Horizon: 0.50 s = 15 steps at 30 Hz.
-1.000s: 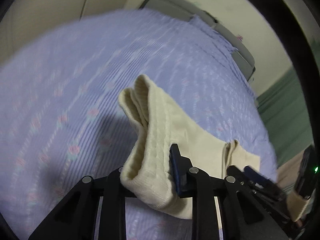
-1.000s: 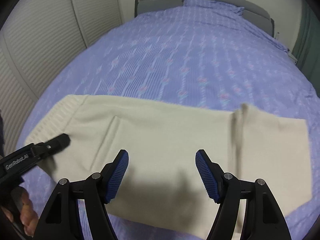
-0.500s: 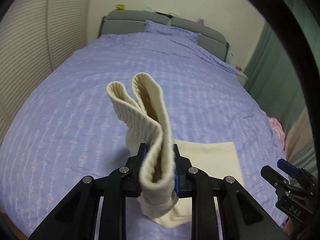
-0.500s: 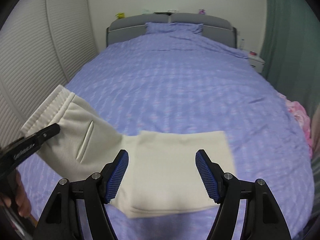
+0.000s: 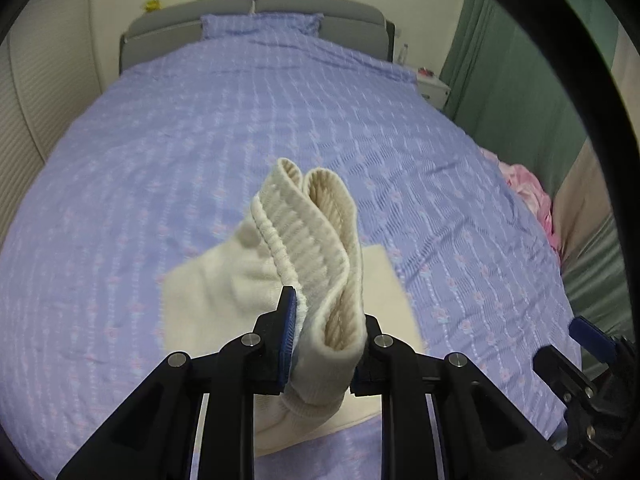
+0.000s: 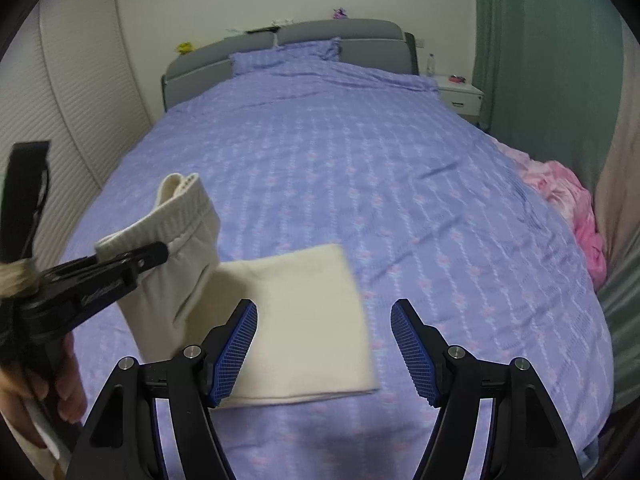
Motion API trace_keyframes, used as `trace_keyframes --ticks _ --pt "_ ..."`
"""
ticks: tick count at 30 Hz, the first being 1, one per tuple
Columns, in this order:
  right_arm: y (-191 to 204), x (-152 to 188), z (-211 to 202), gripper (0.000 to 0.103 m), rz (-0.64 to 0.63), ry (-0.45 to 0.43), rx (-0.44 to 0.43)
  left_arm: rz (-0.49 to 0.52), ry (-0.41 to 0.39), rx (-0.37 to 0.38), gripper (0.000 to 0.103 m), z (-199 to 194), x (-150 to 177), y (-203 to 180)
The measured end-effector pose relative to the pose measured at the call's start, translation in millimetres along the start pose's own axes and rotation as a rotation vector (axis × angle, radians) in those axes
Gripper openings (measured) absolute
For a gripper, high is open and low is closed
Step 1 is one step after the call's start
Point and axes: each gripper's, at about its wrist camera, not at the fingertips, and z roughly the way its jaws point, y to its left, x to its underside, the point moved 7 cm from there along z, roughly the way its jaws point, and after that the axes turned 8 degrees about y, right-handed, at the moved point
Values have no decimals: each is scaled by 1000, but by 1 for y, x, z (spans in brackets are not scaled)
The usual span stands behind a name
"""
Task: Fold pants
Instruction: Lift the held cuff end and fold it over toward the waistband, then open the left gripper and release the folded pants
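Note:
Cream pants lie partly folded on the purple bed; the leg end rests flat. My left gripper is shut on the ribbed waistband and holds it lifted above the flat part. In the right wrist view the left gripper appears at the left, pinching the raised waistband. My right gripper is open and empty, hovering over the near right edge of the flat fabric. It also shows at the lower right of the left wrist view.
The purple bedspread covers the bed, with a grey headboard and pillow at the far end. A pink garment lies at the bed's right edge. A white nightstand and green curtain stand at the right; slatted wardrobe doors at the left.
My left gripper has carried the waistband up and to the right, over the flat leg part. The right gripper has stayed open and empty and drawn back.

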Motion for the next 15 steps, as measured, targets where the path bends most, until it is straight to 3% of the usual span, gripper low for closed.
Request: trace_keyframes --ticks 5,12,14,15 --pt "-49 14 50 71 38 78 26 40 85 2 20 63 11 -40" --pt "-87 46 106 71 78 194 47 82 175 -35 21 128 32 -76" --pt "-95 53 119 71 83 224 67 88 193 -40 27 137 34 -80" --pt "-97 55 124 71 85 238 77 88 202 -27 38 139 35 -83"
